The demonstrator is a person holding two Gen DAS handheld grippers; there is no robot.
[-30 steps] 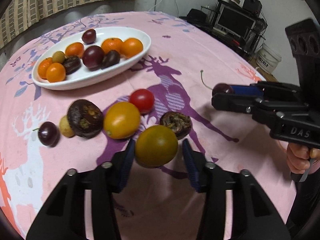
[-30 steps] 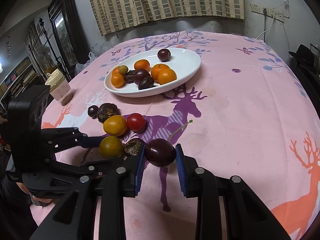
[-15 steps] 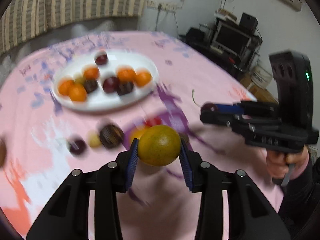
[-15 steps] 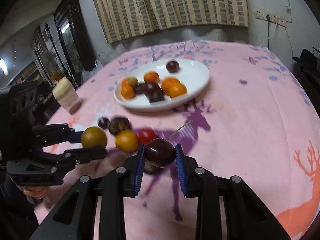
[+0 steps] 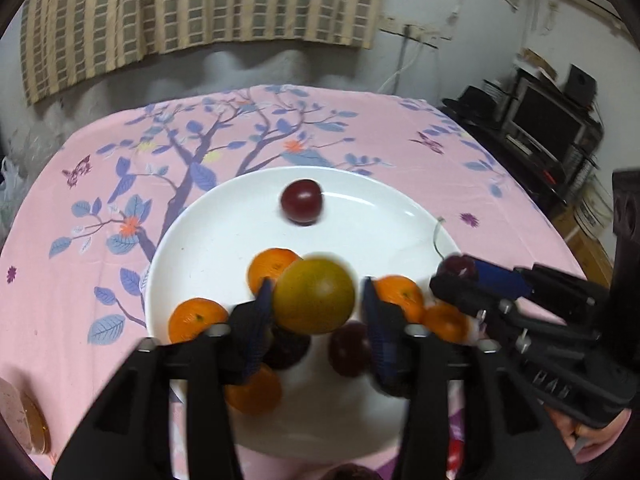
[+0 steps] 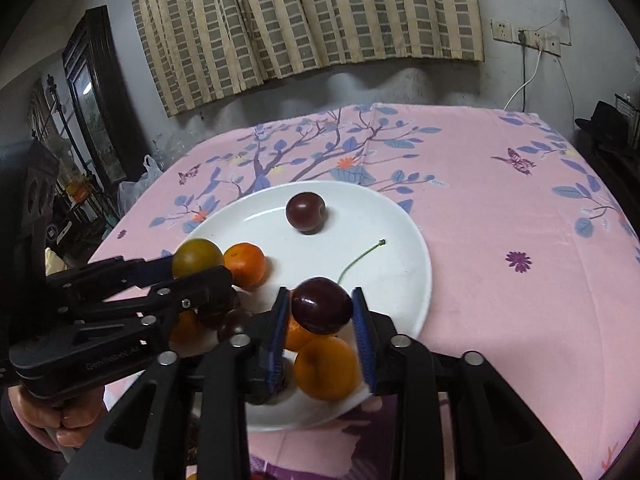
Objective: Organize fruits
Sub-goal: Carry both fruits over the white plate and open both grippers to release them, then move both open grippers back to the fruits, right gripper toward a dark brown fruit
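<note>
A round table draped in a pink cloth [image 6: 500,208] printed with blue-leafed branches fills both views, its near edge cut off by the black gripper bodies. On it sits a smooth white oval plate [image 5: 224,232], glossy, its near rim hidden behind the grippers. At 12 o'clock on the plate lies a lone dark red plum [image 6: 305,208], round and shiny. Toward 6 o'clock several matte orange mandarins [image 5: 271,266] cluster with darker purple fruits, partly covered by the fingers and hard to count. The left gripper [image 5: 318,304] hovers over the plate's middle, its blue-padded jaws parted about a fruit's width and closed against a round greenish-yellow fruit [image 5: 314,295], slightly blurred. At 3 o'clock from it, the right gripper [image 6: 320,314] hangs above the plate's near right part, jaws clamped on a glossy dark cherry [image 6: 321,305] whose thin green stem [image 6: 360,258] curves up toward 1 o'clock. At 8 o'clock in the left wrist view, a capped container [image 5: 24,416] is cut off by the frame edge.
</note>
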